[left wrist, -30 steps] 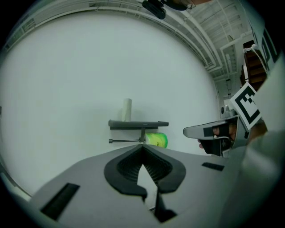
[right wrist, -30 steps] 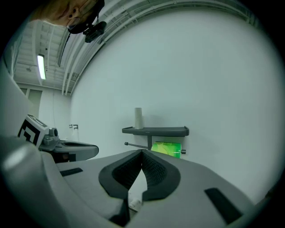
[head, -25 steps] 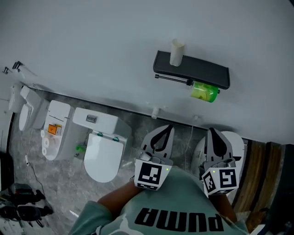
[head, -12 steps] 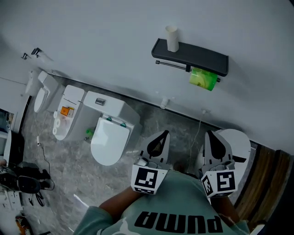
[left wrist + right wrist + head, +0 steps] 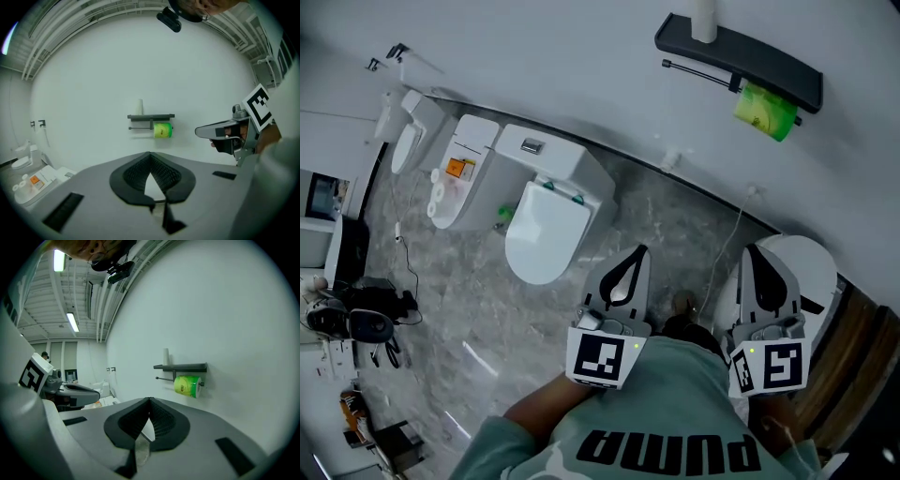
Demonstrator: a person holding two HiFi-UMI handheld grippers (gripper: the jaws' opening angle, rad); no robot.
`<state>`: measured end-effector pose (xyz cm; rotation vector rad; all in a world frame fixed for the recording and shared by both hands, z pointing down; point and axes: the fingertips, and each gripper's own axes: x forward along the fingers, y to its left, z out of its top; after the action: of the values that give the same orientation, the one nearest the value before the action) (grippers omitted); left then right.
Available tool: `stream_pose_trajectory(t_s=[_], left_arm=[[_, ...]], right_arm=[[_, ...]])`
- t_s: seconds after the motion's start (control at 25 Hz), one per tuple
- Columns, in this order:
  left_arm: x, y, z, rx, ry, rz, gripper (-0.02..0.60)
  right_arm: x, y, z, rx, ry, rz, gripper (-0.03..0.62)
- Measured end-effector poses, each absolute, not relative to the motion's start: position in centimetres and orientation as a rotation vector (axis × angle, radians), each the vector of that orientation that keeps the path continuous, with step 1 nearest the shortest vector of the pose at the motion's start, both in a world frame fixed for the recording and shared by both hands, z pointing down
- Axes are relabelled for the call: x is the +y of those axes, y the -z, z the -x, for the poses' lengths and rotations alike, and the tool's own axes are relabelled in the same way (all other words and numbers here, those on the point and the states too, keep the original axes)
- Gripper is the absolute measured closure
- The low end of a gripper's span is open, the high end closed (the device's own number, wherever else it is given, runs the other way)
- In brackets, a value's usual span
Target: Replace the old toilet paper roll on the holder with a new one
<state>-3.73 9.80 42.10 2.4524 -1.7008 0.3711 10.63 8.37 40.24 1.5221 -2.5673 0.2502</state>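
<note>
Both hand-held grippers are shut with nothing between the jaws, the left hand-held gripper (image 5: 637, 253) and the right hand-held gripper (image 5: 753, 251) held side by side near the person's chest and well apart from the wall holder (image 5: 741, 58).

Risks, as I judge them: the jaws have to part before either one reaches the roll, or the closed tips will only push it along the rod. The roll looks soft, so a hard squeeze could crush it or tear its wrap. The rod (image 5: 698, 75) seems free at its left end, so the roll would have to slide all the way along it, and a slip there would send it to the floor (image 5: 675, 216), perhaps towards the toilet (image 5: 546, 225). A careless reach could also knock over the white tube (image 5: 704, 19), which stands upright near the left end of the holder's top shelf.

The green roll (image 5: 766, 111) hangs at the right end of the rod, just under the shelf's right edge. It looks plump and bright, apparently wrapped. Whether it is the old roll or the new one I cannot tell.
</note>
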Motion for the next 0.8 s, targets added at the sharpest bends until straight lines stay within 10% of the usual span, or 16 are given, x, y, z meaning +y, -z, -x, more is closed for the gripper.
stream_pose_trajectory(t_s=[0.8], left_arm=[[18.5, -39.0, 15.5, -1.735, -0.204, -2.477, 0.577]], right_arm=[[18.7, -37.1, 0.6, -2.535, -0.208, -1.610, 0.585]])
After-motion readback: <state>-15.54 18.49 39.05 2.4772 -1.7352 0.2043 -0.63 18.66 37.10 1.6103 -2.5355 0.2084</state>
